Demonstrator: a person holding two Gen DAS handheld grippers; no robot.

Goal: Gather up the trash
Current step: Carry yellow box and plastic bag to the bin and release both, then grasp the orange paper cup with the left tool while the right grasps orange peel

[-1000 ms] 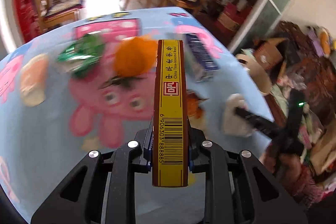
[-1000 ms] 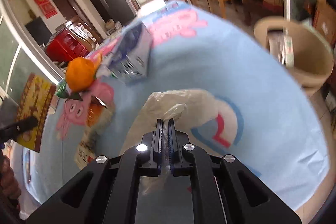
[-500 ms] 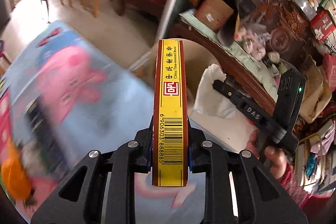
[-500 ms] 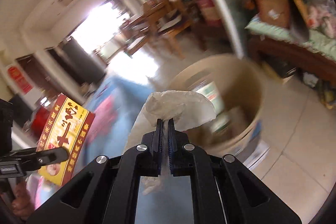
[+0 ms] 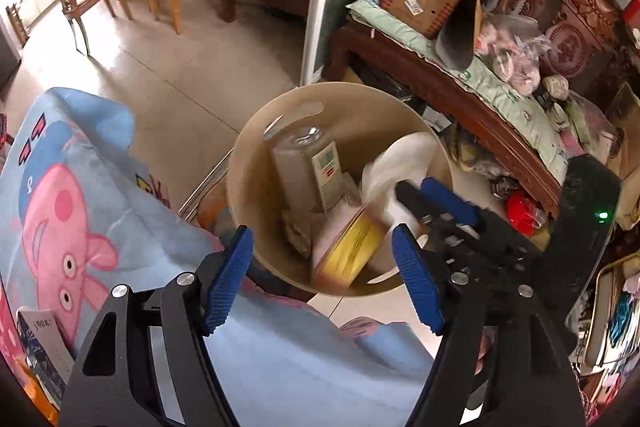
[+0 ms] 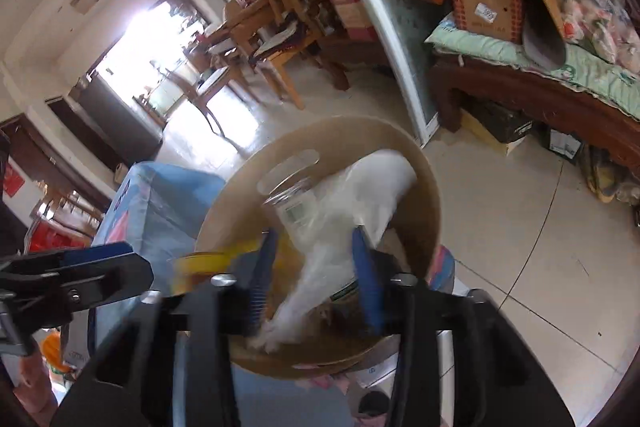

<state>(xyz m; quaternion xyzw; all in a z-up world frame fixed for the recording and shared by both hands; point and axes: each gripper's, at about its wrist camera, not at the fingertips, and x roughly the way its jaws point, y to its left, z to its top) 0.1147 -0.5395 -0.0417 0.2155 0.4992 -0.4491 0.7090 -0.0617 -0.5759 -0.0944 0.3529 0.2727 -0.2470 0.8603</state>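
Evidently to drop trash, both grippers, left gripper (image 5: 322, 273) and right gripper (image 6: 314, 279), hang wide open and empty-jawed over the round tan bin (image 5: 256, 143), where the yellow flat box (image 5: 350, 253) and white crumpled plastic bag (image 6: 360, 195) fall.

Tan round bin (image 5: 248, 187), centre frame, upright on tiled floor, open top; contains yellow box (image 5: 352, 247), blurred and tilted, lower middle of the interior; white plastic bag (image 5: 400, 163), crumpled, at right inside wall; clear labelled bottle (image 5: 312, 167), upper interior
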